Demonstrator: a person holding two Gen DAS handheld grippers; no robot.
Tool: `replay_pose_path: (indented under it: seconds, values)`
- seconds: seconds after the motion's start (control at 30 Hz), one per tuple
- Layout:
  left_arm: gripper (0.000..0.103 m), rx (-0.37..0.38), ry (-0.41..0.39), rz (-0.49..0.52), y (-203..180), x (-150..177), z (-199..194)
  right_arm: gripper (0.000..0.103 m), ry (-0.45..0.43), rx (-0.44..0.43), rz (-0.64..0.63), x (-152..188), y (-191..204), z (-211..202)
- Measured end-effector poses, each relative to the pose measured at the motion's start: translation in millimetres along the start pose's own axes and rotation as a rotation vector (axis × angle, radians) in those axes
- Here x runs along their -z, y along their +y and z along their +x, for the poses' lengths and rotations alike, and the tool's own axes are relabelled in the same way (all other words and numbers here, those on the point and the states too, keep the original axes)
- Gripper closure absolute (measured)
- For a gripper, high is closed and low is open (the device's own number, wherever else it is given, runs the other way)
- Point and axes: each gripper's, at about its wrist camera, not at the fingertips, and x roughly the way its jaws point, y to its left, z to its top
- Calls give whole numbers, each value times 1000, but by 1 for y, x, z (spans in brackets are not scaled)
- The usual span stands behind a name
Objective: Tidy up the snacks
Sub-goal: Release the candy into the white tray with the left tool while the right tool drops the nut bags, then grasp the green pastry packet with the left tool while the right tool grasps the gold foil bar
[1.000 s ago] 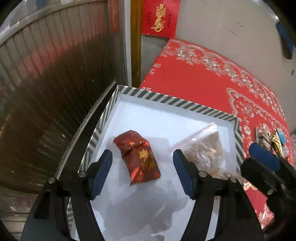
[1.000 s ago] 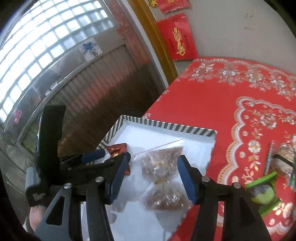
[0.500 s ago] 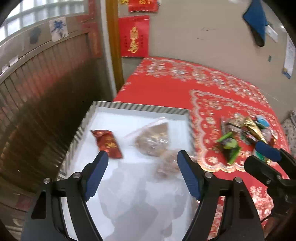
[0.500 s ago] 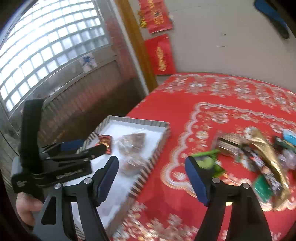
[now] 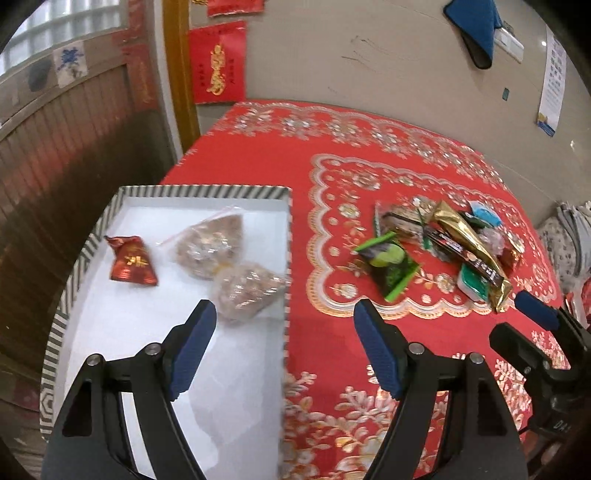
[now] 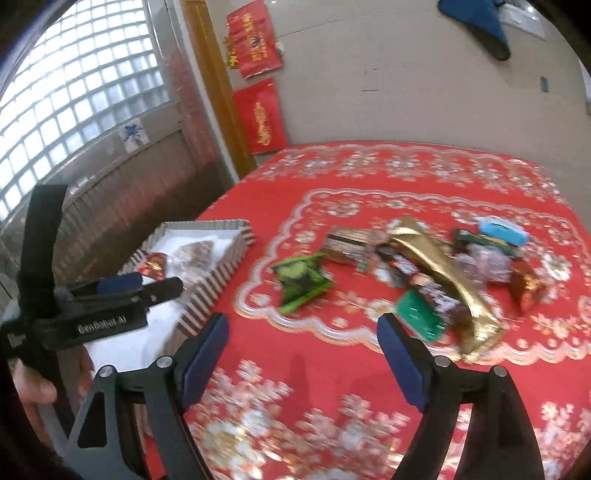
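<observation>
A striped tray (image 5: 286,236) with a white floor sits at the table's left edge. In it lie a red packet (image 5: 131,262) and two clear bags of brown sweets (image 5: 210,243). My left gripper (image 5: 284,350) hangs open over the tray's right rim with nothing between its fingers. To the right, on the red cloth, lies a pile of snacks with a green packet (image 6: 301,282), a gold packet (image 6: 443,280) and a blue one (image 6: 502,230). My right gripper (image 6: 303,354) is above the cloth in front of the pile. Its jaws are opening and nothing is between them.
The red patterned tablecloth (image 6: 369,177) covers the round table. A brown slatted wall (image 5: 55,166) drops off left of the tray. Red paper hangings (image 6: 262,114) and a blue cloth (image 5: 476,22) are on the back wall. A hand (image 6: 33,387) holds the left gripper.
Both grippers have pulled back from the tray and swung right toward the snack pile, with their jaws wider. The red packet and the clear bags stay lying in the tray.
</observation>
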Motion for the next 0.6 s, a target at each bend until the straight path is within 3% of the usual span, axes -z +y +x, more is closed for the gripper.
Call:
replay_pose_path:
  seconds: [0.37, 0.6]
  values:
    - [26, 40, 49, 0, -44, -11, 13, 19, 14, 18, 70, 18, -43, -11]
    - [26, 51, 101, -82, -63, -24, 41, 19, 6, 25, 88, 24, -63, -20]
